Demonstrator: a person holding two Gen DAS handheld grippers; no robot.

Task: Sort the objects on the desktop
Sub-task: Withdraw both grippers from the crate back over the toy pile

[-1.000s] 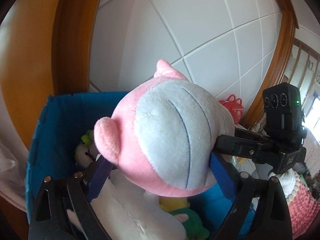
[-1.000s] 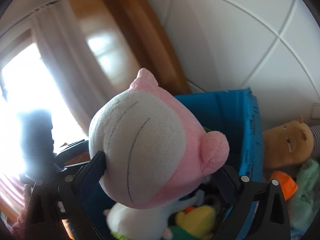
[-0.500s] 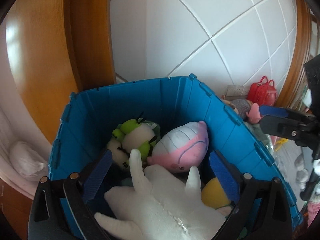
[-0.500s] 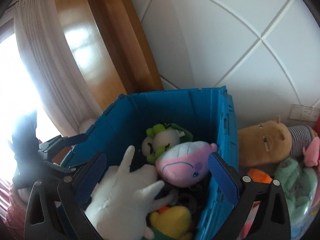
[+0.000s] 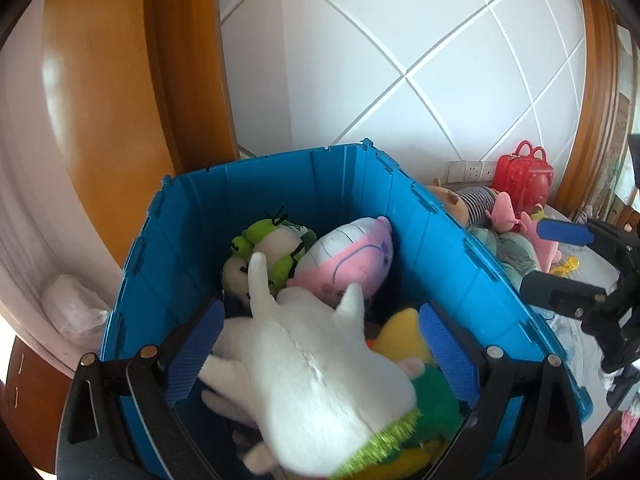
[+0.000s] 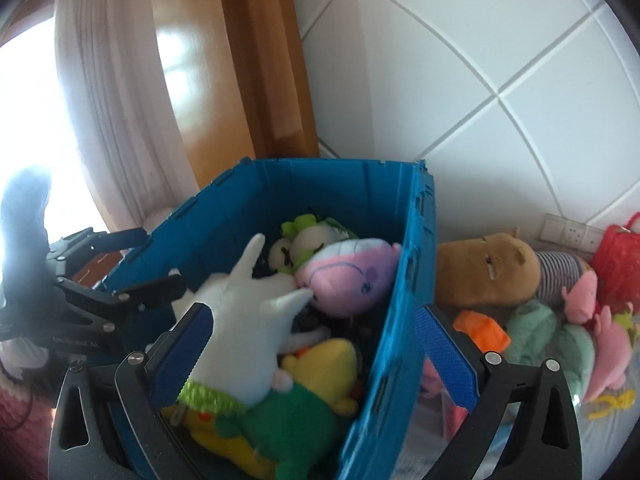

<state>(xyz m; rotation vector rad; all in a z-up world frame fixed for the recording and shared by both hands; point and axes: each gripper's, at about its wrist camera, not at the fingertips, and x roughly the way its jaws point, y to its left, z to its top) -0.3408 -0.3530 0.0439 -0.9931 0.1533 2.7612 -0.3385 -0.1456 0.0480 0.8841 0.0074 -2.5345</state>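
Observation:
A pink and grey plush whale (image 5: 348, 258) lies inside the blue crate (image 5: 448, 248), beside a green and white plush (image 5: 272, 244) and behind a large white plush (image 5: 312, 372). It also shows in the right wrist view (image 6: 348, 276) in the crate (image 6: 404, 320). My left gripper (image 5: 320, 348) is open and empty above the crate's near side. My right gripper (image 6: 316, 356) is open and empty over the crate's right wall.
A brown plush (image 6: 484, 272), a green plush (image 6: 548, 336), pink plush toys (image 6: 600, 344) and a red toy case (image 5: 524, 180) lie right of the crate. A wooden door frame (image 5: 180, 80) and a tiled wall (image 5: 400, 60) stand behind. A curtain (image 6: 112, 100) hangs at the left.
Both grippers held the pink whale between them one second ago. They have opened and the whale has dropped into the crate. Both grippers have drawn back a little.

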